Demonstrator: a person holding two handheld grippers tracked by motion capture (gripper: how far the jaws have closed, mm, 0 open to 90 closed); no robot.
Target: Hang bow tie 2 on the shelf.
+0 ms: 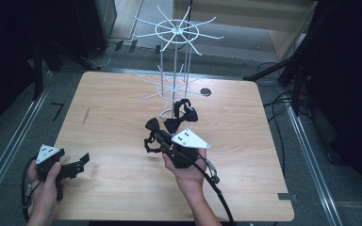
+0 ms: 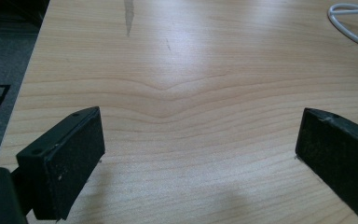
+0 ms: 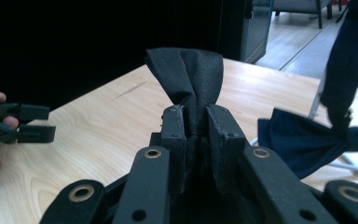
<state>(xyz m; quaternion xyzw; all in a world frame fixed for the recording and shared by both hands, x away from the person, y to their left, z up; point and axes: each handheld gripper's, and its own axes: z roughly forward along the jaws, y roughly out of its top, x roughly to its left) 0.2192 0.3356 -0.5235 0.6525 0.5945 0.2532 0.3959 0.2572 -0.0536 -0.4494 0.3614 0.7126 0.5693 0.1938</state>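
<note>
The black bow tie, at centre frame below the white rack, was clamped at its knot in your right gripper, presumably for hanging, while your left gripper idled spread wide and empty at lower left.

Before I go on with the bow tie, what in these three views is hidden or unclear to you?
- Bow tie in the right tongs: in the right gripper view its knot and lower half sit between the shut jaws; in the high view the band below is too small to trace.
- Second bow tie: cut off by the right edge of the right gripper view.
- White rack: the ties cover its foot in the high view.
- Left tongs: open over bare table.
</note>
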